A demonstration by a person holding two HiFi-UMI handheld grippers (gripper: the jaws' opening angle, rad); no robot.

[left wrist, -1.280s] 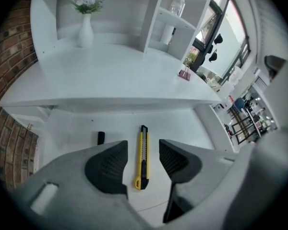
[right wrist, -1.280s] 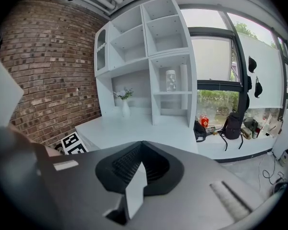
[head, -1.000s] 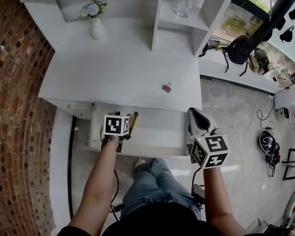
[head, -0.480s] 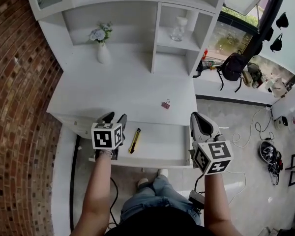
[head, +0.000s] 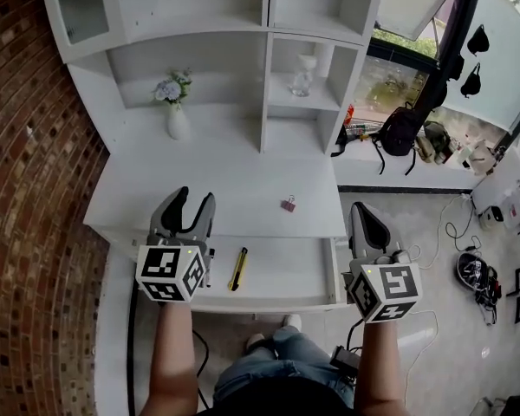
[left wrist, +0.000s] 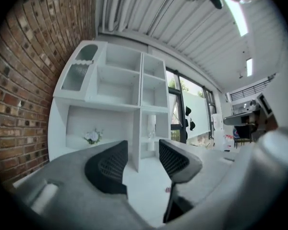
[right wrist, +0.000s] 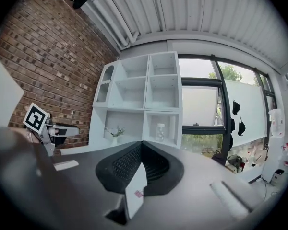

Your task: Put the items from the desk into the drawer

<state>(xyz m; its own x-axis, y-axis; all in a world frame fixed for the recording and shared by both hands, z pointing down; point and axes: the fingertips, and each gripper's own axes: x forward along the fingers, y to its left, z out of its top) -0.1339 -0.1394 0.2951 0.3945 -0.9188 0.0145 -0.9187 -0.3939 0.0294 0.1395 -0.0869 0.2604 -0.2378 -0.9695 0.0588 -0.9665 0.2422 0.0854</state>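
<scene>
In the head view a pink binder clip (head: 289,204) lies on the white desk (head: 225,176), near its front right. Below the desk's front edge the drawer (head: 286,271) stands pulled out, and a yellow utility knife (head: 238,269) lies inside it, left of middle. My left gripper (head: 188,209) hovers over the drawer's left end, open and holding nothing. The left gripper view looks between its fingers (left wrist: 108,169) across the desk toward the clip (left wrist: 168,189). My right gripper (head: 368,225) is shut and holds nothing, just off the drawer's right side.
A white hutch rises behind the desk, with a vase of flowers (head: 175,115) and a glass jar (head: 302,74) on it. A brick wall (head: 26,189) closes the left side. A backpack (head: 399,133) and cables (head: 468,267) lie on the floor at the right.
My left gripper has lifted out of the drawer and away from the yellow knife, which stays inside. The head view has tilted up toward the hutch. The right gripper barely moved.
</scene>
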